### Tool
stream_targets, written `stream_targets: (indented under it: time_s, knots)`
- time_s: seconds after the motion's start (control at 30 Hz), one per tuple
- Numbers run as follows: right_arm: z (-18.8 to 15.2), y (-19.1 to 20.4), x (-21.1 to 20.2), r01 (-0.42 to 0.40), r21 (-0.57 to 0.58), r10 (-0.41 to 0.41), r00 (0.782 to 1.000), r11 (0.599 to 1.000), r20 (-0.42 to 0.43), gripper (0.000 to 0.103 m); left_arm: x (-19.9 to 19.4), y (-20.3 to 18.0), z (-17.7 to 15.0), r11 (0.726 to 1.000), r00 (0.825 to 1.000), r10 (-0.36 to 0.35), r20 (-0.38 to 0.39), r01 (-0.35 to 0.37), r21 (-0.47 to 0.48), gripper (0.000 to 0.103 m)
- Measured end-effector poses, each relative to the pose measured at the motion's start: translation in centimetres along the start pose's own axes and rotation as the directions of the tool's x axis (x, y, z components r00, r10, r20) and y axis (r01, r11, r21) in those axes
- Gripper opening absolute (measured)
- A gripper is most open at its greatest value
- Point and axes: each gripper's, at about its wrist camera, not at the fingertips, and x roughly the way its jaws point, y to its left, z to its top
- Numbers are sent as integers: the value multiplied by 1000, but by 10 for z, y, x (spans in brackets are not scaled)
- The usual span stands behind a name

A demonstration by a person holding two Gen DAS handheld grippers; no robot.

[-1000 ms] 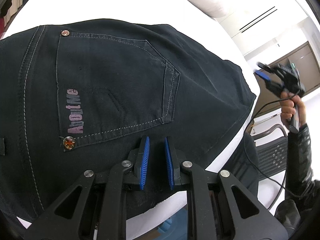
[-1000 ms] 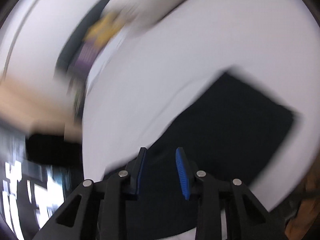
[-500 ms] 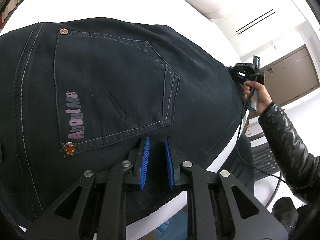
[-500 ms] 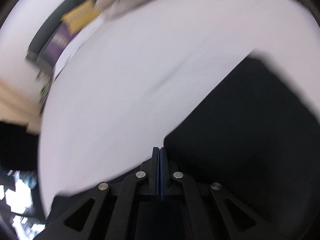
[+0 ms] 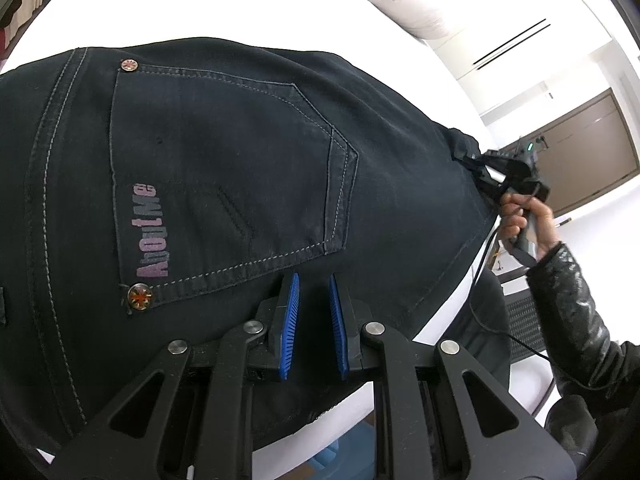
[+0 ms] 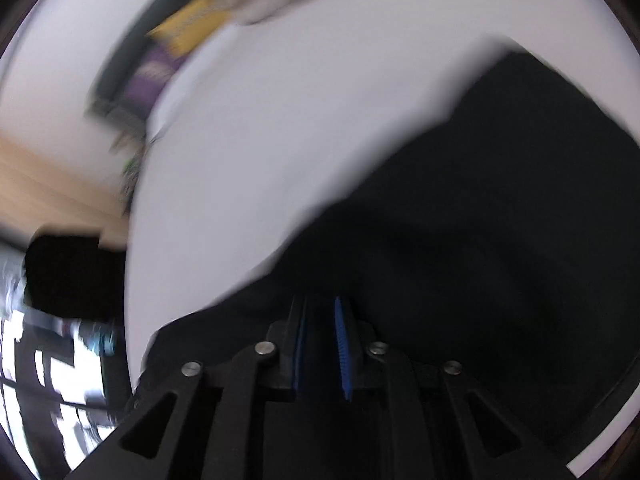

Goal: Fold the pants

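Left wrist view: "AboutMe" is being shown on the stitched pocket (image 5: 224, 176) of dark denim pants (image 5: 400, 208), spread on a white table (image 5: 240, 12). Left gripper (image 5: 313, 300) is hovering slightly parted, empty; right gripper (image 6: 320, 344) is pinching cloth.

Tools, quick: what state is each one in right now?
Left tool: nearly closed over the pants; whether it grips them cannot be told.
Right tool: closed on the pants' far corner.

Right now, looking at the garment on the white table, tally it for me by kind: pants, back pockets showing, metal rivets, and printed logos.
Black pants: 1
Back pocket: 1
Metal rivets: 2
Printed logo: 1
Total: 5
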Motion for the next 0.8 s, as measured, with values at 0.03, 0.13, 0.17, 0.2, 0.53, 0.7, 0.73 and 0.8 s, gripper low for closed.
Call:
stream_targets:
  time_s: [0.03, 0.13, 0.17, 0.2, 0.53, 0.7, 0.73, 0.8]
  knots:
    - [8, -20, -9, -44, 75, 41, 998, 996, 39, 0, -1, 0, 0, 1000, 1000, -1, 0, 1, 1, 16]
    - [35, -49, -63, 103, 158, -140, 959, 982, 246, 0, -4, 1, 0, 1000, 1000, -2, 6, 2, 4, 16]
    - [40, -52, -80, 174, 209, -231, 929, 962, 290, 0, -6, 1, 0, 1000, 1000, -2, 11, 2, 4, 16]
    - [39, -46, -90, 219, 250, -294, 901, 943, 318, 5, -7, 2, -2, 1000, 1000, -4, 17, 4, 3, 16]
    - [-94, 200, 63, -335, -260, 216, 893, 906, -396, 28, -9, 0, -8, 1000, 999, 2, 32, -2, 3, 16]
    - [-131, 286, 197, -324, -246, 133, 809, 913, -572, 31, -10, 3, -10, 1000, 999, -13, 42, 13, -8, 16]
    - [-128, 284, 210, -307, -231, 129, 813, 923, -567, 30, -10, 5, -11, 1000, 999, -20, 44, 20, -12, 16]
    - [-110, 277, 220, -271, -204, 133, 848, 941, -513, 2, -11, 9, -12, 999, 998, -39, 46, 40, -21, 16]
